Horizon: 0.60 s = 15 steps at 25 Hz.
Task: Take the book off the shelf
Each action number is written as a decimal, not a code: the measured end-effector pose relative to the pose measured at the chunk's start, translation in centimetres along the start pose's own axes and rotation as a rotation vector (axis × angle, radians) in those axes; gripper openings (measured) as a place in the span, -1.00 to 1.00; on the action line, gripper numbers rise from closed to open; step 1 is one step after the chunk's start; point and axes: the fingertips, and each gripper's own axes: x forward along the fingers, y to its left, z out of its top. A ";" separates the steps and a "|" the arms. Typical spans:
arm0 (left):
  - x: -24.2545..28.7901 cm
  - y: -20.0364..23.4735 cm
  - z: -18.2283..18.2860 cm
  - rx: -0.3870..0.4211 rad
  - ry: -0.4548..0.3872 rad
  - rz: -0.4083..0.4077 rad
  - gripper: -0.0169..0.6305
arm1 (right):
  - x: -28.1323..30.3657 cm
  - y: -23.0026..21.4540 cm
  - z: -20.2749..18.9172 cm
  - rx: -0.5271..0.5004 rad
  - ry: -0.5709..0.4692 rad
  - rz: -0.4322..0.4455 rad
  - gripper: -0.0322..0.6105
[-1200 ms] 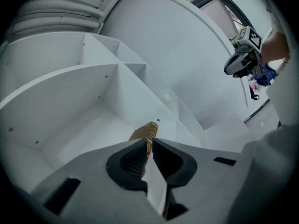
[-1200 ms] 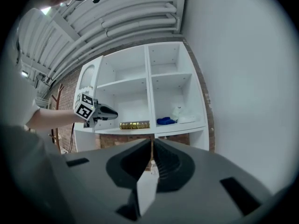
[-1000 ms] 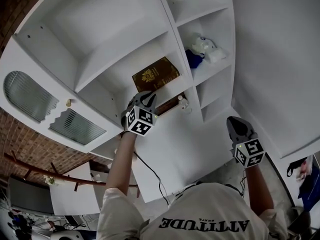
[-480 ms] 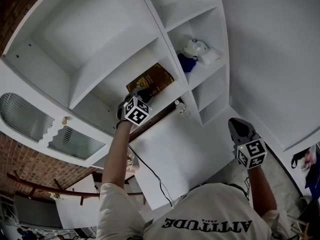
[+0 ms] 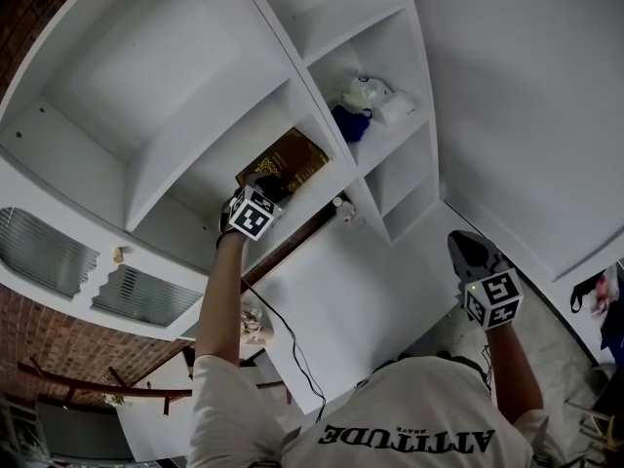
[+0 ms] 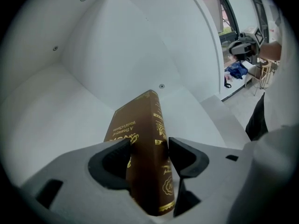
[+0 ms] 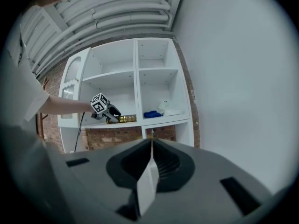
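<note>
A brown book [image 5: 291,159] with gold print lies in a middle compartment of the white shelf unit [image 5: 210,105]. In the left gripper view the book [image 6: 145,120] runs away from me between the jaws of my left gripper [image 6: 148,148]. Those jaws have just been opening, and their dark pads [image 6: 114,160] now flank its cover and spine closely. From the head view my left gripper [image 5: 268,185] reaches into that compartment. My right gripper [image 5: 466,252] hangs low at the right, away from the shelves, and in its own view it [image 7: 152,146] is shut on nothing.
The compartment to the right holds a blue thing [image 5: 348,122] and a white thing [image 5: 375,96]. A small object [image 5: 341,207] sits under that shelf. A cabinet door with ribbed glass [image 5: 49,252] stands open at the left. A cable [image 5: 292,349] hangs from my left arm.
My left gripper has moved forward into the compartment and onto the book, from just in front of the shelf edge. The right gripper has hardly moved.
</note>
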 end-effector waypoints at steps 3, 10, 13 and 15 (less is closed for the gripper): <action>0.1 0.0 0.2 -0.013 -0.009 0.003 -0.17 | 0.1 0.5 -0.2 -0.001 0.006 0.010 -0.79; -0.3 -0.8 0.3 0.044 -0.017 0.076 -0.24 | 0.1 1.7 -0.2 -0.012 0.009 0.040 -0.79; -0.8 -1.5 0.3 0.047 -0.014 0.062 -0.25 | -0.3 1.7 -0.2 -0.011 0.006 0.041 -0.79; -1.3 -2.0 0.3 0.046 -0.015 0.057 -0.25 | -0.6 1.7 -0.1 -0.007 0.002 0.043 -0.79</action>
